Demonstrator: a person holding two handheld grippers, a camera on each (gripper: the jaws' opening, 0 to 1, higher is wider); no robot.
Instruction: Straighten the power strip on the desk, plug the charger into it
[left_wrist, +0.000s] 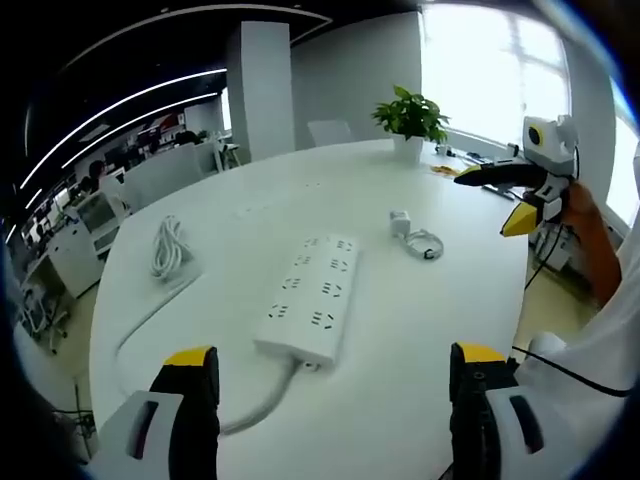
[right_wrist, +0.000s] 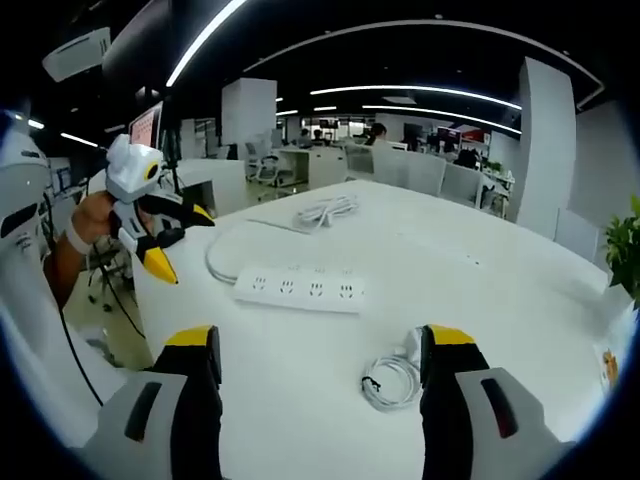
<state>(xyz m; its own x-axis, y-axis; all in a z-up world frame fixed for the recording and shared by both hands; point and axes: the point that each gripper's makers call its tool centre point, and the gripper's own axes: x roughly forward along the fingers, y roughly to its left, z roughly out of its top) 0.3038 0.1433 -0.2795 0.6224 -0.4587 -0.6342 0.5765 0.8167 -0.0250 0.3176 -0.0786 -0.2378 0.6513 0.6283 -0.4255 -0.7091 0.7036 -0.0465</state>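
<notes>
A white power strip (left_wrist: 310, 295) lies at an angle in the middle of the white desk (left_wrist: 420, 330). Its thick cord curves off to a coiled bundle (left_wrist: 168, 245). A small white charger (left_wrist: 400, 221) with a looped cable (left_wrist: 425, 244) rests beyond the strip. My left gripper (left_wrist: 334, 355) is open just short of the strip's near end. My right gripper (left_wrist: 495, 198) hovers open at the desk's right edge. In the right gripper view the strip (right_wrist: 300, 288) lies crosswise, and the charger (right_wrist: 412, 350) and its cable (right_wrist: 392, 382) sit near my open right gripper (right_wrist: 320, 335). The left gripper (right_wrist: 180, 238) is open at the left.
A potted plant (left_wrist: 410, 115) stands at the far edge of the desk, with small items beside it by the window. Office desks, chairs and people fill the background. A hand and sleeve (right_wrist: 75, 240) hold the left gripper.
</notes>
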